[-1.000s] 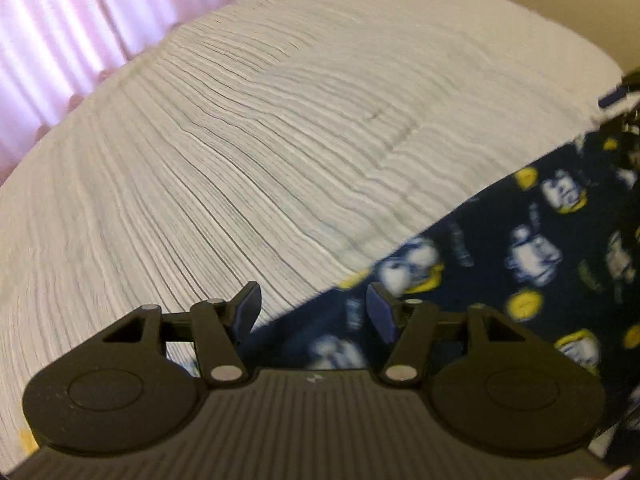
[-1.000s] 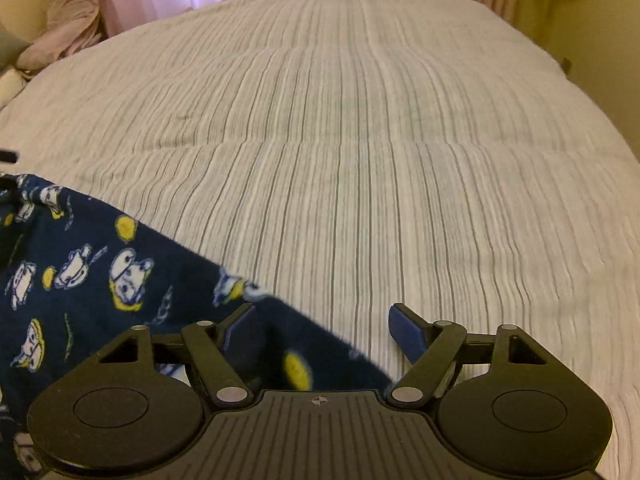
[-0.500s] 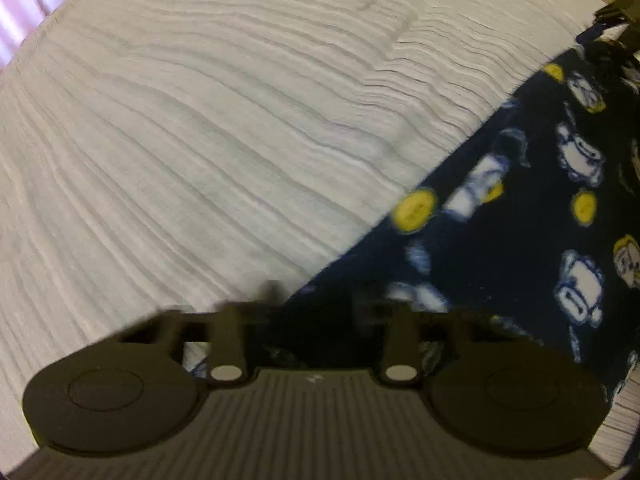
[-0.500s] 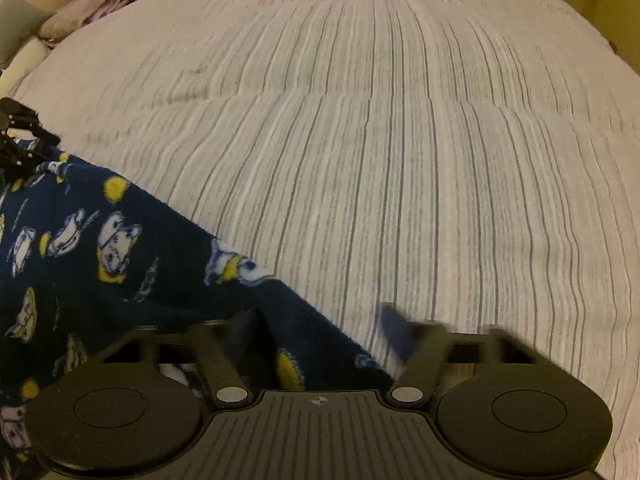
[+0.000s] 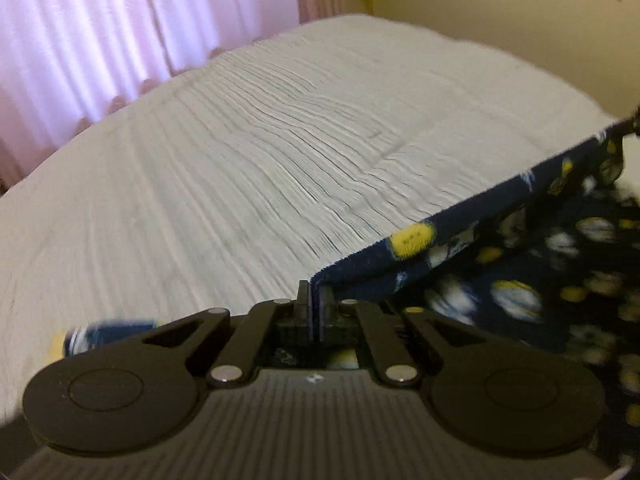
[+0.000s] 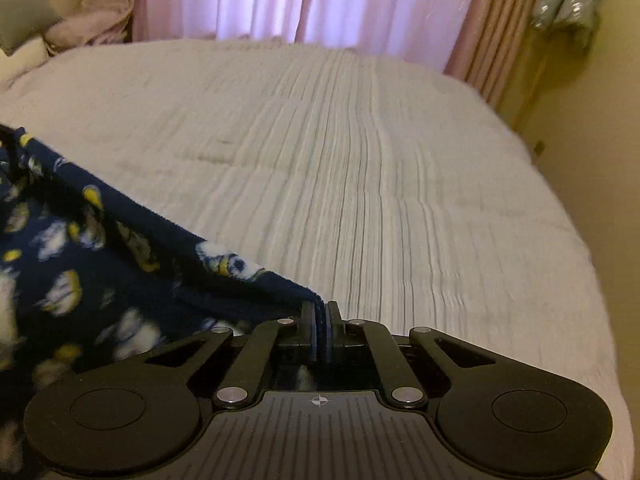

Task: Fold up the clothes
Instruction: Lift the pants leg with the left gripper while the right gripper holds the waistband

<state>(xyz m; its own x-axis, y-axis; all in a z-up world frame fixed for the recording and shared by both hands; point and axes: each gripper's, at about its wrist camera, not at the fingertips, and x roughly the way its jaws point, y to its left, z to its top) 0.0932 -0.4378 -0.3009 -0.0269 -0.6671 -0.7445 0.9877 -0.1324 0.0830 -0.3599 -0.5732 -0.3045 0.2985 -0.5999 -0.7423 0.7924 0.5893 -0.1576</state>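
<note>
**Two grippers each pinch a corner of a navy printed garment above a striped bed**

In the left wrist view, pale pink curtains [image 5: 120, 40] hang at the far left behind a bed covered in a white bedspread [image 5: 240, 160] with fine grey stripes. A small blurred piece of blue and yellow cloth shows low at the left, just above the gripper body. At the bottom centre, the left gripper [image 5: 315, 304] has its two black fingers drawn together, with only a thin sliver of cloth between them: it clamps the corner of a navy fleece garment [image 5: 500, 280] printed with white cartoon figures and yellow circles. From that corner the garment's edge rises in a taut line to the upper right, where it meets a dark object at the frame's edge, too cropped to identify. The rest of the cloth fills the lower right, blurred. A cream wall [image 5: 500, 8] lies beyond the bed.

In the right wrist view, a grey cushion [image 6: 24, 12] and bundled pinkish fabric [image 6: 100, 16] sit at the far left by the curtains [image 6: 320, 0]. The garment [image 6: 100, 248] fills the lower left, its edge descending rightward to the right gripper [image 6: 320, 312], whose fingers are likewise pressed together on a folded corner of cloth. The bedspread [image 6: 400, 180] stretches away to the right. A grey item [image 6: 568, 0] hangs at the top right, near a beige curtain [image 6: 496, 48].
</note>
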